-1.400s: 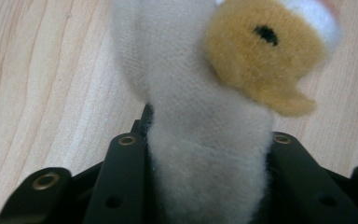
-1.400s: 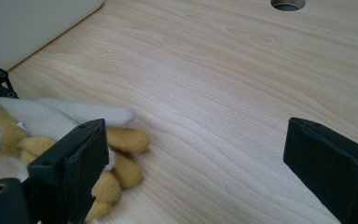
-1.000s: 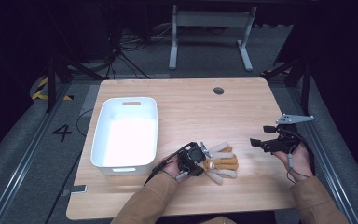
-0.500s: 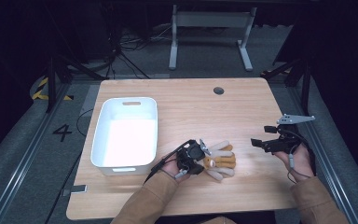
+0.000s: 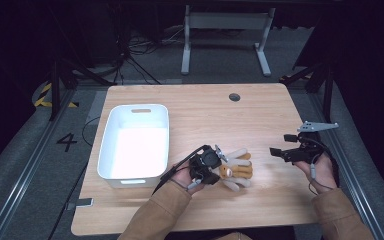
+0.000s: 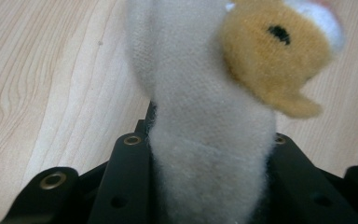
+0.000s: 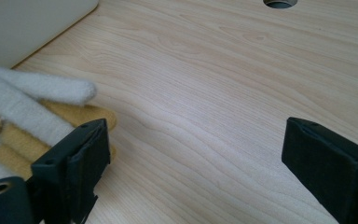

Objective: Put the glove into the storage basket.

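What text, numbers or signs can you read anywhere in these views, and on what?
"4" on the grey floor, left of the table.
No readable text on the bin, the plush toy or either gripper.

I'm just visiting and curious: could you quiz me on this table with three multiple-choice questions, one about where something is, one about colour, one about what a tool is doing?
1. Where is the white tub?
A. the table's left half
B. the table's right edge
C. the floor

2. What colours is the soft toy?
A. blue and red
B. cream and tan
C. black

3. What is the left tool doing?
A. hanging open in the air
B. resting in the tub
C. clamping the toy

Answers: 1 A, the tub sits left of the toy; 2 B, its fur is pale with tan parts; 3 C, the left gripper view shows fur pinched between the jaws.
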Demonstrator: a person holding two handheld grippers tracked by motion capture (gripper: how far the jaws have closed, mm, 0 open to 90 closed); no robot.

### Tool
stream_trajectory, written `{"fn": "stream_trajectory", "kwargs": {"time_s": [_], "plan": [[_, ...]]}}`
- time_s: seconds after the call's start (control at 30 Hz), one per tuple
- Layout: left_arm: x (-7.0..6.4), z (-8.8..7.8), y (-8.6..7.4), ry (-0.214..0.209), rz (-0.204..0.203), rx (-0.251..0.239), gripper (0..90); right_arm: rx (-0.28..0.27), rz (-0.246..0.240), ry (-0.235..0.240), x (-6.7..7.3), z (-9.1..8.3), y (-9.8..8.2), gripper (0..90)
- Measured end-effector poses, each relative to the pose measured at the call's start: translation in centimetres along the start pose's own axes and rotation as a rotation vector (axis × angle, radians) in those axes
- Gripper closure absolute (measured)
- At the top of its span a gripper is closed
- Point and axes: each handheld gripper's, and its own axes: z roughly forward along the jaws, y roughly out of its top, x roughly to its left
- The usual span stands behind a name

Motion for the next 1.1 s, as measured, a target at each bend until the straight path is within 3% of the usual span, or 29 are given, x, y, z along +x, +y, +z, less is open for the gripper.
{"fn": "stream_trajectory", "kwargs": {"time_s": [0.17, 0.4, 0.57, 0.73, 0.9, 1.1], "plan": [[0.3, -0.9, 0.2, -0.011, -0.028, -0.014, 68.6, 0.001, 0.007, 0.003, -0.3, 0.0, 0.1, 17.1], [0.8, -2.5, 0.7, 0.019, -0.073, -0.01, 68.6, 0.019, 0.028, 0.038, -0.8, 0.3, 0.6, 28.7], [1.1, -3.7, 1.1, 0.04, -0.108, 0.013, 68.6, 0.01, 0.008, 0.04, -0.9, 0.6, 1.3, 32.0], [1.8, -5.2, 1.2, 0.049, -0.146, 0.01, 68.5, 0.013, 0.028, 0.078, -1.2, 1.2, 2.0, 30.5], [2.0, -6.4, 1.3, 0.055, -0.155, 0.015, 68.4, 0.018, 0.039, 0.106, -1.5, 1.9, 2.4, 33.3], [2.8, -8.1, 1.6, 0.07, -0.236, 0.017, 68.0, 0.053, 0.03, 0.103, -1.6, 2.5, 2.7, 39.7]]}}
